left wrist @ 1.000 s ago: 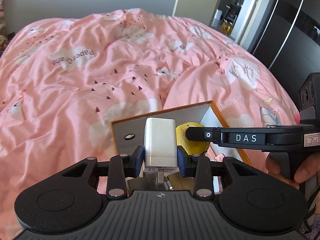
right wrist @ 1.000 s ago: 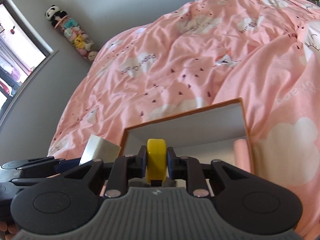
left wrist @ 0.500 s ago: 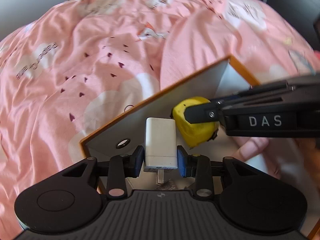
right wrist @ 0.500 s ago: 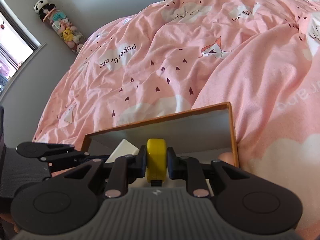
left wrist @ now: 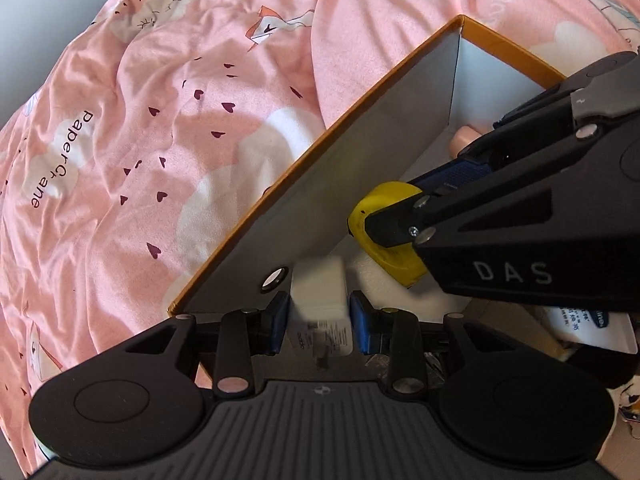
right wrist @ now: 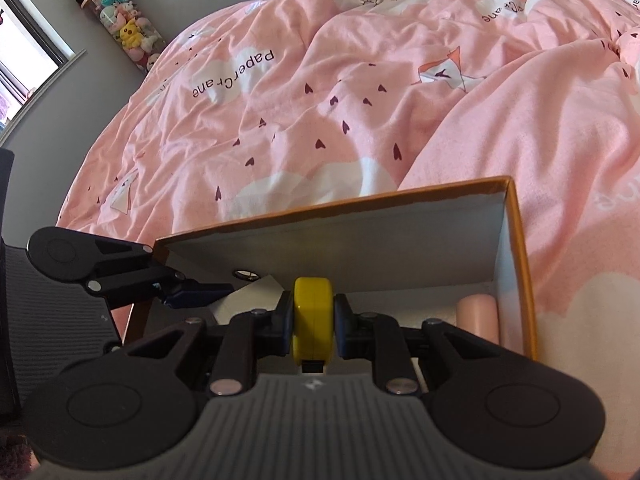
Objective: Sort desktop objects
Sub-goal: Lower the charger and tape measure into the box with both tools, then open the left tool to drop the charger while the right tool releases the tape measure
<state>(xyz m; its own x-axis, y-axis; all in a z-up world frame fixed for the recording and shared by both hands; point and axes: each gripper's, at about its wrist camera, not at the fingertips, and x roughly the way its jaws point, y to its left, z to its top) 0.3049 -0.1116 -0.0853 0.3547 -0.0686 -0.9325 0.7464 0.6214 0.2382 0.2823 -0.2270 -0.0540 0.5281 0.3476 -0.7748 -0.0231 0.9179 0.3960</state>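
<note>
While both point steeply down into the orange-rimmed box on the pink bed, my left tool grips a white charger, blurred; my right tool, nearly closed, pinches a yellow tape measure inside the box.

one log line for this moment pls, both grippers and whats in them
left gripper: shut on white charger, over box | right gripper: shut on yellow tape measure, over box | nothing released yet
</note>
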